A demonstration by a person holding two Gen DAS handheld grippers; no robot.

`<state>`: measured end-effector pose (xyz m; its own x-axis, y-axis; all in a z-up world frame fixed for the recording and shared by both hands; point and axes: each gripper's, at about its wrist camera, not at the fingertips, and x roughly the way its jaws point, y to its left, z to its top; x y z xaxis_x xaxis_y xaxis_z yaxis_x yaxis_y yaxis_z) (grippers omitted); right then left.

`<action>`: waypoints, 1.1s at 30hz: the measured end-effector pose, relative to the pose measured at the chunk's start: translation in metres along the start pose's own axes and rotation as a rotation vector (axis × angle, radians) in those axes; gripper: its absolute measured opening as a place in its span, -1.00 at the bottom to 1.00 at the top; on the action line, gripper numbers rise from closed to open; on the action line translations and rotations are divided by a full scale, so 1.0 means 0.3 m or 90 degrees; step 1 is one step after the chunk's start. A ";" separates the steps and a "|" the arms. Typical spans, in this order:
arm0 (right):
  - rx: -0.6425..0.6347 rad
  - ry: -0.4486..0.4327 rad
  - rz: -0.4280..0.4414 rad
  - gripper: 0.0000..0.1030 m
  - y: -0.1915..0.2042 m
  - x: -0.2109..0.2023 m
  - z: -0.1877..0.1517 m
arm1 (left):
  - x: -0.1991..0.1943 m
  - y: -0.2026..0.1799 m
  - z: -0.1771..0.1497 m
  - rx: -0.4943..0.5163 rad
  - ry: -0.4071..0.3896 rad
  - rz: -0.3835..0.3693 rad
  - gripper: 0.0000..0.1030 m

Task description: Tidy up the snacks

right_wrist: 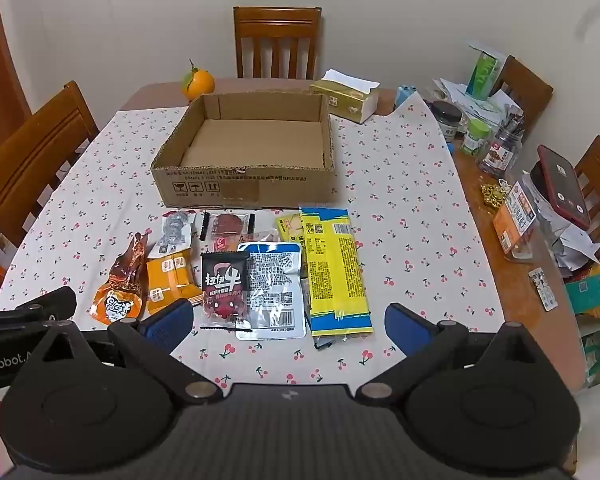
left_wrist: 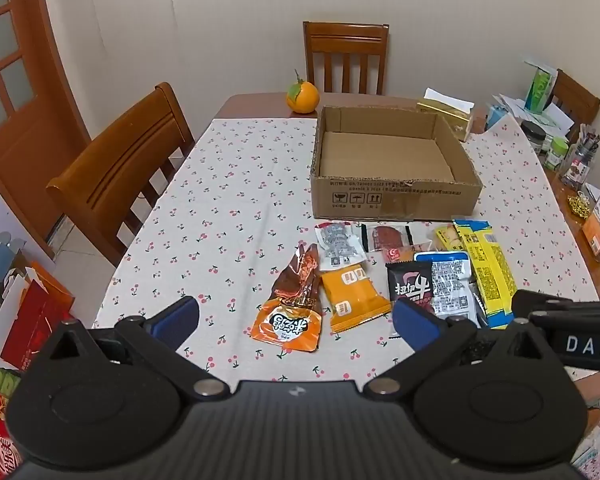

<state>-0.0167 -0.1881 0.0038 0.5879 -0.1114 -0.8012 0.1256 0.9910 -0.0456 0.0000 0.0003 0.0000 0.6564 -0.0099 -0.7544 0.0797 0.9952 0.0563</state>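
Note:
An empty cardboard box (left_wrist: 396, 196) (right_wrist: 244, 190) stands on the cherry-print tablecloth. Several snack packets lie in front of it: an orange-brown pouch (left_wrist: 290, 308) (right_wrist: 120, 284), an orange packet (left_wrist: 354, 298) (right_wrist: 170, 280), a black packet (left_wrist: 410, 282) (right_wrist: 224, 288), a blue-and-silver bag (left_wrist: 450, 284) (right_wrist: 272, 292) and a long yellow pack (left_wrist: 486, 268) (right_wrist: 334, 272). My left gripper (left_wrist: 296, 320) hovers open above the near snacks. My right gripper (right_wrist: 288, 322) hovers open over the black and silver packets. Neither holds anything.
An orange (left_wrist: 302, 97) (right_wrist: 197, 83) and a tissue box (left_wrist: 448, 114) (right_wrist: 346, 98) sit behind the box. Jars, papers and a phone (right_wrist: 562, 186) crowd the table's right side. Wooden chairs (left_wrist: 120, 172) (right_wrist: 278, 42) surround the table.

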 end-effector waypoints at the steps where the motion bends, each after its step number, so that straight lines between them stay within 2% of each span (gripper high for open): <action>1: 0.000 0.001 0.000 1.00 -0.001 0.000 0.000 | 0.000 0.001 0.000 0.000 0.001 0.000 0.98; 33: -0.007 -0.006 -0.002 1.00 0.004 -0.018 0.000 | -0.010 0.004 -0.001 -0.003 0.000 0.000 0.98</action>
<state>-0.0198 -0.1863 0.0082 0.5953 -0.1157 -0.7951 0.1193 0.9913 -0.0549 -0.0022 0.0015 0.0020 0.6563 -0.0106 -0.7544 0.0764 0.9957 0.0525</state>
